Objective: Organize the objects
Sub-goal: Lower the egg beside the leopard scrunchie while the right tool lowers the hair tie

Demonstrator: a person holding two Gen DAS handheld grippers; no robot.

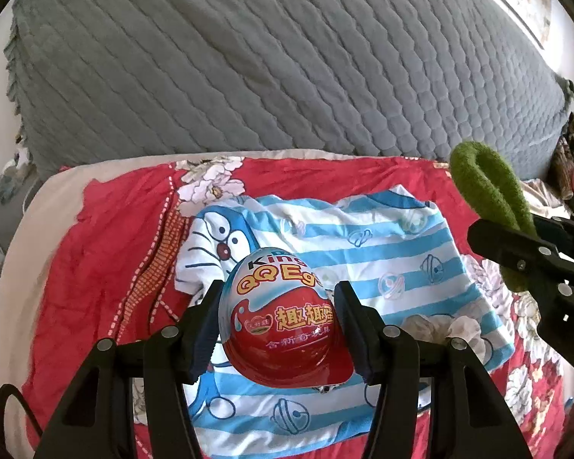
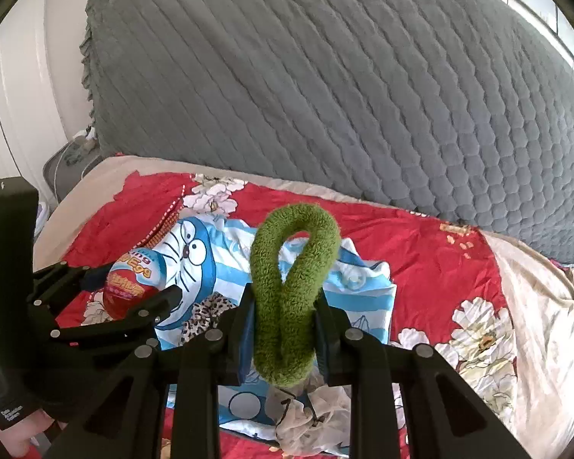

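Clamped in the left gripper (image 1: 277, 329), a red-and-blue toy egg (image 1: 283, 321) hangs over the blue-striped cartoon cloth (image 1: 382, 244) on the red floral bedspread (image 1: 95, 252). Beside it, the right gripper (image 2: 283, 329) pinches a green fuzzy loop (image 2: 287, 290). Behind stands a grey quilted cushion (image 1: 248, 57).

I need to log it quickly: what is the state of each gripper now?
Left gripper: closed on the toy egg.
Right gripper: closed on the green loop.
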